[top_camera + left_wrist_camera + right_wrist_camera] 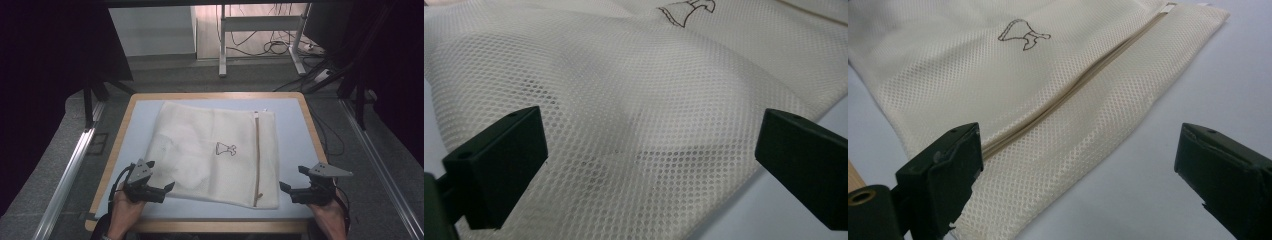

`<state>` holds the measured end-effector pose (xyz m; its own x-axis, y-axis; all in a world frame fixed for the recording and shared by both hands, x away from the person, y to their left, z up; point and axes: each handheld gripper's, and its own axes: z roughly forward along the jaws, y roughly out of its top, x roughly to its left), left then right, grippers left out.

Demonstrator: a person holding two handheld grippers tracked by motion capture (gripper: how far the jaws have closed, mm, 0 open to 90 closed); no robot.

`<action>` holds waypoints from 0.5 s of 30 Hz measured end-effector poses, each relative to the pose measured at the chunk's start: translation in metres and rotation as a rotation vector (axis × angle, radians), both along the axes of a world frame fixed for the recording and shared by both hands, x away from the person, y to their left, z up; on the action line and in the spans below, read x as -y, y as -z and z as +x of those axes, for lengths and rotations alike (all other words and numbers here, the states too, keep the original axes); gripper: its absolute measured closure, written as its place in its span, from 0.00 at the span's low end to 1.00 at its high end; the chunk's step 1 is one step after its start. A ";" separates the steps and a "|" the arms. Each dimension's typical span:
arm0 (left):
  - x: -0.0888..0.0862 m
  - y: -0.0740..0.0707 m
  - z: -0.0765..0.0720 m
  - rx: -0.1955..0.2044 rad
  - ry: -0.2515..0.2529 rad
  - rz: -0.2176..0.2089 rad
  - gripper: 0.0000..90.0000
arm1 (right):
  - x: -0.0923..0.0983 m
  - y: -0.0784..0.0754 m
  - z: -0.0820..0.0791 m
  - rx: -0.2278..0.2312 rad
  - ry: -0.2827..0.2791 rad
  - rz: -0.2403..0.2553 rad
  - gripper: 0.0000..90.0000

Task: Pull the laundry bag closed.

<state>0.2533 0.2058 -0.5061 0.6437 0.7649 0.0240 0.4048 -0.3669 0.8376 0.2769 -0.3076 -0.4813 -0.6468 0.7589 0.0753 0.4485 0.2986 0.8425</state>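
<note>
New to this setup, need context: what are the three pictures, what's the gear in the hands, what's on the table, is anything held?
No robot here: a person holds hand tongs, the left tongs and the right tongs. The high view looks down on the table from the person's side. The other two come from cameras riding on each tool, looking out between its black jaws. On the table lies a white mesh bag with a zipper and a small printed logo. Both tongs are open at the bag's near edge; nothing is held.
</note>
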 end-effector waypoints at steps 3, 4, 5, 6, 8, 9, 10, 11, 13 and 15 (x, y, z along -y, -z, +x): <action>0.005 0.001 0.000 0.006 0.014 -0.002 0.00 | 0.003 0.002 0.001 -0.009 -0.005 0.006 0.06; 0.007 0.001 -0.001 0.009 0.021 0.004 0.00 | 0.003 0.002 0.001 -0.013 -0.007 0.006 0.06; 0.007 0.001 -0.001 0.013 0.023 0.009 0.00 | 0.004 0.002 0.001 -0.012 -0.012 0.007 0.06; 0.007 0.001 -0.002 0.019 0.023 0.013 0.00 | 0.005 0.002 0.001 -0.017 -0.015 0.012 0.06; 0.006 0.001 -0.002 0.026 0.022 0.009 0.00 | 0.006 0.002 0.000 -0.012 -0.023 0.006 0.05; 0.004 0.001 -0.001 0.027 0.022 -0.001 0.00 | 0.006 0.002 0.000 -0.012 -0.023 0.006 0.05; 0.003 0.002 -0.001 0.026 0.020 -0.011 0.00 | 0.006 0.002 0.000 -0.011 -0.026 0.006 0.05; 0.002 0.002 0.000 0.022 0.015 -0.017 0.00 | 0.006 0.003 0.000 -0.013 -0.027 0.006 0.05; 0.000 0.003 0.002 0.009 0.007 -0.019 0.00 | 0.006 0.003 0.001 -0.019 -0.028 0.011 0.05; -0.001 0.004 0.003 -0.007 0.008 -0.027 0.01 | 0.006 0.004 0.002 -0.021 -0.031 0.009 0.05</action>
<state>0.2568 0.2066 -0.5101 0.6500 0.7599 -0.0008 0.4076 -0.3478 0.8444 0.2784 -0.3132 -0.4852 -0.6685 0.7375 0.0959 0.4568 0.3054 0.8355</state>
